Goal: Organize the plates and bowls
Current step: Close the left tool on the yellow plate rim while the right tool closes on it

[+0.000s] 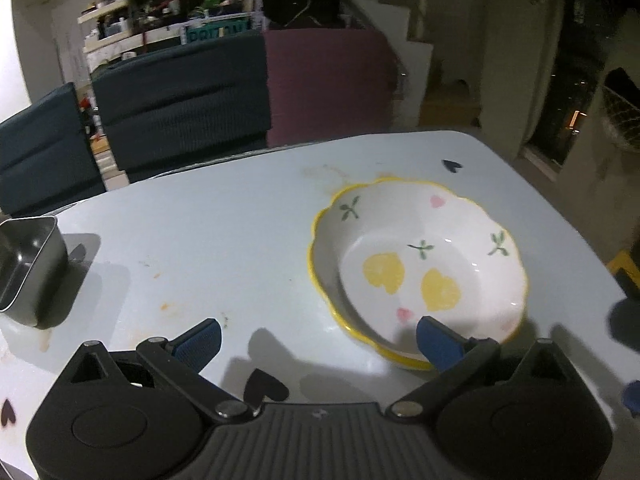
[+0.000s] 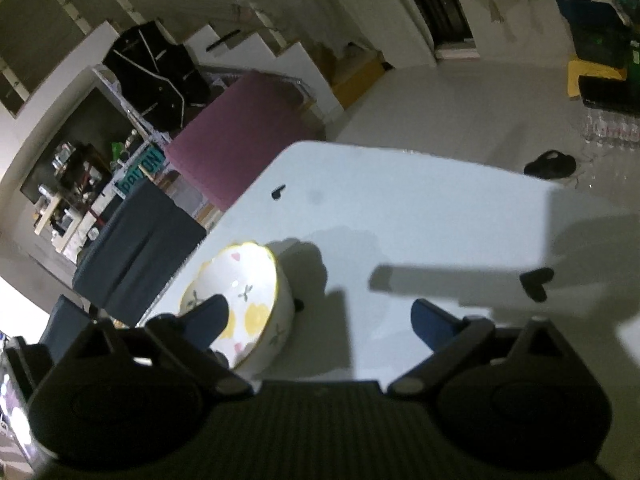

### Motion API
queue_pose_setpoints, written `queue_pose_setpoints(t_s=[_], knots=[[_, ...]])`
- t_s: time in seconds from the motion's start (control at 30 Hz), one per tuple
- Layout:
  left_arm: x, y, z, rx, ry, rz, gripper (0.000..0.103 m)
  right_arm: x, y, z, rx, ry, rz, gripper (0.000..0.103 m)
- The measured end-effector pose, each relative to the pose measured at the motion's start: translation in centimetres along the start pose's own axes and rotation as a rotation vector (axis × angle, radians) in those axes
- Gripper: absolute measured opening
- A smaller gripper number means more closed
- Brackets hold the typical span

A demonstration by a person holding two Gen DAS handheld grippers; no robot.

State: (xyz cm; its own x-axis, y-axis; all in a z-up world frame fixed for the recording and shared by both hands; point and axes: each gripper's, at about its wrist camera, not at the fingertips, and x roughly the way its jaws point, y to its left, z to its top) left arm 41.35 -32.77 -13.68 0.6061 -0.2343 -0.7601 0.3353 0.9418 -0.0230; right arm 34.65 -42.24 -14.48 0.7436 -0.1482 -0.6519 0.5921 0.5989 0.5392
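Bowl [image 1: 420,268] sits on the pale blue desk [image 1: 220,232], toward the desk's far right part in the left wrist view. One bowl only: white, wavy yellow rim, two yellow hearts, small pink hearts, green sprigs inside.

Left gripper [image 1: 316,340] points down at the desk at a slant, jaws released and wide. One blue pad [image 1: 434,340] overlaps the bowl's near rim in the picture; cannot tell if it touches. Other pad [image 1: 200,340] hangs over bare desk. Nothing gripped.

Right gripper [image 2: 316,320] also angled down, view rolled hard to one side. Jaws spread wide, nothing held. Its left-side pad [image 2: 212,316] shows in front of the bowl's [image 2: 240,300] inside; contact unclear. Other pad [image 2: 430,320] is over bare desk.

One steel container [image 1: 28,268], square-ish, at the desk's left edge, well apart from the bowl.

Dark heart marks on the desk: four visible in the left wrist view, e.g. [image 1: 452,165].

Writing: teal sign [image 2: 140,172] in the background clutter, reads roughly "PRISON"; letters partly cut, not certain.

Beyond the desk: dark blue chairs [image 1: 180,100], a maroon one [image 1: 328,80].
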Motion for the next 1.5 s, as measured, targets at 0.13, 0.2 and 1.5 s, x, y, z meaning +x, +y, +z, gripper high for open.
queue_pose_setpoints(t_s=[0.13,0.2,1.5], knots=[[-0.9,-0.5,-0.7,0.045,0.001,-0.014,0.101,-0.6,0.0,0.0,-0.02,0.01,-0.004,0.094],[-1.2,-0.4,-1.3,0.041,0.016,-0.036,0.101,-0.9,-0.2,0.1,-0.027,0.01,-0.012,0.094],[-4.1,4.9,-3.7,0.058,0.196,-0.289,0.007,0.0,2.2,-4.7,-0.395,0.431,0.008,0.016]])
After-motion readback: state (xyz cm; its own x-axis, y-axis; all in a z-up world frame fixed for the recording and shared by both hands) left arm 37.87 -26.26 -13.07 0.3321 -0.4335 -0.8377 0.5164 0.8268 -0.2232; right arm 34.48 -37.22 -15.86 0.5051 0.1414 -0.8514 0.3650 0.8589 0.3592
